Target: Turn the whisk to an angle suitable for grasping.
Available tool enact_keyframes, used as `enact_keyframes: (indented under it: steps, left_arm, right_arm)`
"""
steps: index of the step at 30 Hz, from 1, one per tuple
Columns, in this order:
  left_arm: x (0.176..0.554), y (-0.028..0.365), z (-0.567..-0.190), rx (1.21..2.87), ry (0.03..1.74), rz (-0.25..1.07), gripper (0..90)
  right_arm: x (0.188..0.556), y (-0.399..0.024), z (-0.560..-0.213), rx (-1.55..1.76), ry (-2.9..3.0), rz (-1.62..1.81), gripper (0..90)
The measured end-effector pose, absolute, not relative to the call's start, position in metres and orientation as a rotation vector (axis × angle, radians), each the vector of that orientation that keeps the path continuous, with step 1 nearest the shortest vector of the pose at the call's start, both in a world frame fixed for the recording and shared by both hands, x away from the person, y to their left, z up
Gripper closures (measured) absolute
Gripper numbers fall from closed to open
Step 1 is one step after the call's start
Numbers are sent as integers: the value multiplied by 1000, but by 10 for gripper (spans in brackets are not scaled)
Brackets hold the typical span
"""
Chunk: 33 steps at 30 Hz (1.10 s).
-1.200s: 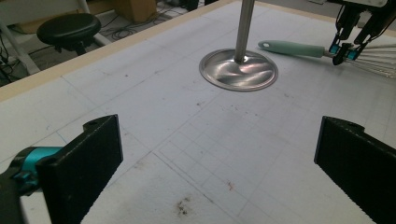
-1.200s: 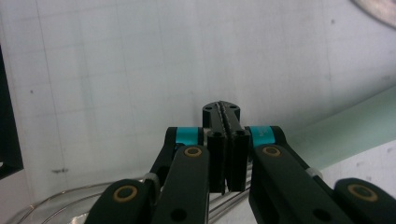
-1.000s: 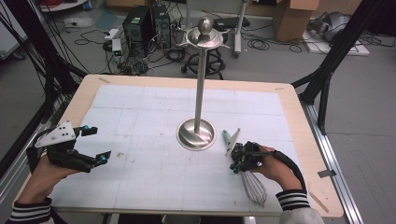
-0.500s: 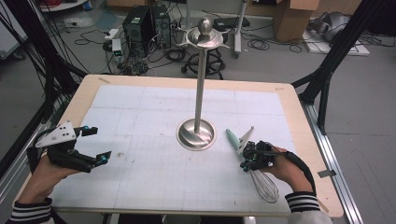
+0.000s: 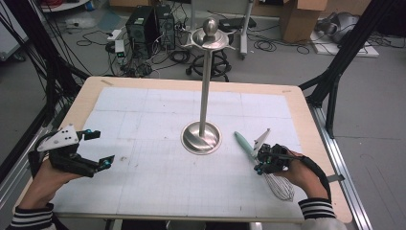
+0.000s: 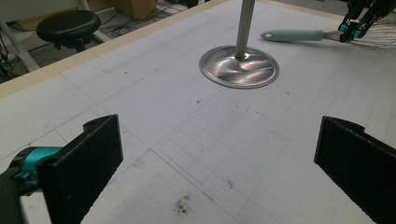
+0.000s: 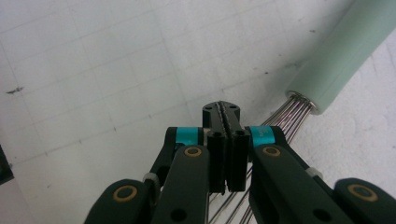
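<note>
At the left edge of the white gridded mat [image 5: 143,158], the left gripper [image 5: 98,149] rests in the person's left hand [image 5: 45,184], low over the mat, its two black jaws standing wide apart with nothing between them; in the left gripper view the bare mat shows between the jaws.

In the middle stands a tall polished steel stand with a round dished base [image 5: 201,138], a slim upright pole and a ball-topped cap; it is upright and untouched.

To its right, just beside the base, lies a wire whisk with a pale green handle [image 5: 245,143], flat on the mat, handle pointing toward the stand and wire loops toward the person.

The right gripper [image 5: 262,161], held in the right hand [image 5: 299,172], sits over the whisk's wires close to the handle's end. In the right gripper view its jaws are pressed together, tips touching; the wires run beneath them, and I cannot tell whether any wire is pinched.
</note>
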<state>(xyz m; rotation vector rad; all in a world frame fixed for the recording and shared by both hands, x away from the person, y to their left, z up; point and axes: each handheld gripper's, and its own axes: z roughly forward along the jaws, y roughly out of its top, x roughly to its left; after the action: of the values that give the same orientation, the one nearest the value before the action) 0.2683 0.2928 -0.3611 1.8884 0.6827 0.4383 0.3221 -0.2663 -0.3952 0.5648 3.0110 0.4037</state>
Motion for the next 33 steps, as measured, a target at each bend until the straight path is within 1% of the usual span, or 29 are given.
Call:
enact_keyframes:
  steps: [9,20,25,30,31,32,33]
  left_arm:
    - [268,293,-361,1892,680,439,17]
    - [269,293,-361,1898,680,439,17]
    - [269,293,-361,1895,682,438,17]
    - [269,293,-362,1897,679,437,17]
    - [269,293,-362,1897,680,436,17]
    - [269,293,-362,1898,678,436,17]
    - [269,293,-361,1897,678,437,17]
  right_arm:
    - [324,-279,-392,624,2973,381,898]
    - [324,-281,-390,630,2976,402,898]
    - [323,-280,-387,644,2975,468,879]
    - [322,-280,-381,650,2967,571,836]
    - [321,-281,-380,655,2963,592,819]
    - [321,-281,-377,666,2951,636,753]
    - [321,-281,-377,666,2951,636,753]
